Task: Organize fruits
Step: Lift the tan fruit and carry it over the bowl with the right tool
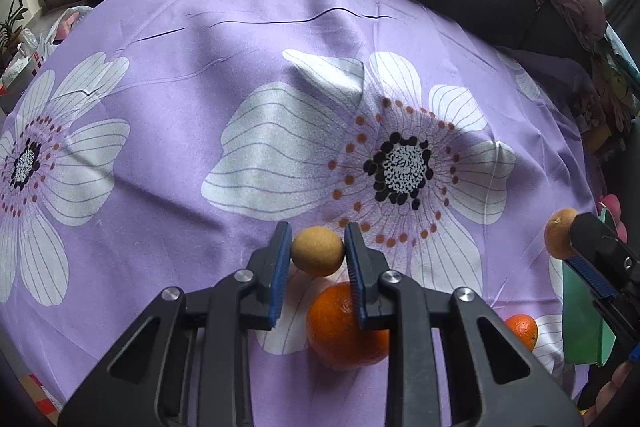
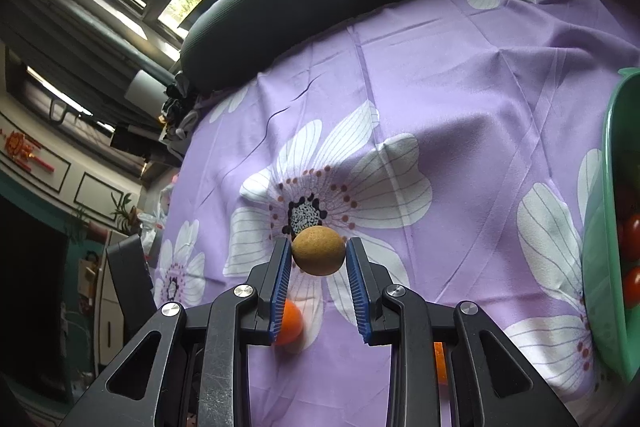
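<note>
Now each hand-held gripper (image 1: 317, 250) – clamping a longan (image 1: 317, 251).

We find no text, label, brand or number that we can read in either view. A small white box (image 1: 22, 67) at the left edge of the left wrist view bears marks too small to make out, and the red ornament (image 2: 24, 147) on the wall in the right wrist view is too blurred.

Both wrist views close, downward; share purple cloth (image 1: 240, 39)
</note>
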A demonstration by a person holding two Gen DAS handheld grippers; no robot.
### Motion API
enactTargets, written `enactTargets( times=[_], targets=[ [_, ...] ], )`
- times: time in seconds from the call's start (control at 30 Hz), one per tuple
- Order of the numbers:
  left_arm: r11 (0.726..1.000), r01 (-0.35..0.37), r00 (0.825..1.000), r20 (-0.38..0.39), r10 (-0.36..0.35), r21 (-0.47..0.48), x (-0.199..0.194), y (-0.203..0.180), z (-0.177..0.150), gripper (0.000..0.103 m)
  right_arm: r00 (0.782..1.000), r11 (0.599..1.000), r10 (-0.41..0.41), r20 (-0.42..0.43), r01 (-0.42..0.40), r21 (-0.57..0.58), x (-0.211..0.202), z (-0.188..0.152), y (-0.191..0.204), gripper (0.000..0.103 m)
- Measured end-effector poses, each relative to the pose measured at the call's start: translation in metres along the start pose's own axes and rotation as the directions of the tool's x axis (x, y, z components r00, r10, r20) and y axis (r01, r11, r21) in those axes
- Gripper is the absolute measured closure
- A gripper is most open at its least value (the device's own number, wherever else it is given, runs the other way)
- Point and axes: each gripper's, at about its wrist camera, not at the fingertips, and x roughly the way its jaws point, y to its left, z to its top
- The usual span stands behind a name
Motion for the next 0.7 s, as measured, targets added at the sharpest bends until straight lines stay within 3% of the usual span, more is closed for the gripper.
enactTargets(
  times=[0.13,0.27,0.43,0.7],
  targets=[
    [0.999,0.036,0.996,0.081,-0.036,0.005,-0.027,-0.009,-0.001,0.077,1.0,1.0,-0.004,0.025,0.005,-0.01,-0.01,-0.001,0.001,0.073],
    [0.996,0.081,0.981,0.173,-0.087,0.04,-0.058,-0.026,-0.005,0.077,0.997,0.999,-0.025,0.066,0.027,-0.019,-0.024,-0.002,0.0,0.073],
    [0.989,0.103,0.942,0.308,-0.13,0.104,-0.097,-0.056,-0.014,0.077,0.992,0.999,-0.036,0.12,0.038,-0.012,-0.049,-0.003,-0.007,0.073],
    [0.953,0.224,0.887,0.363,-0.285,0.202,-0.13,-0.092,-0.025,0.077,0.953,0.986,-0.165,0.253,0.163,0.03,-0.095,-0.003,-0.024,0.073]
  ],
)
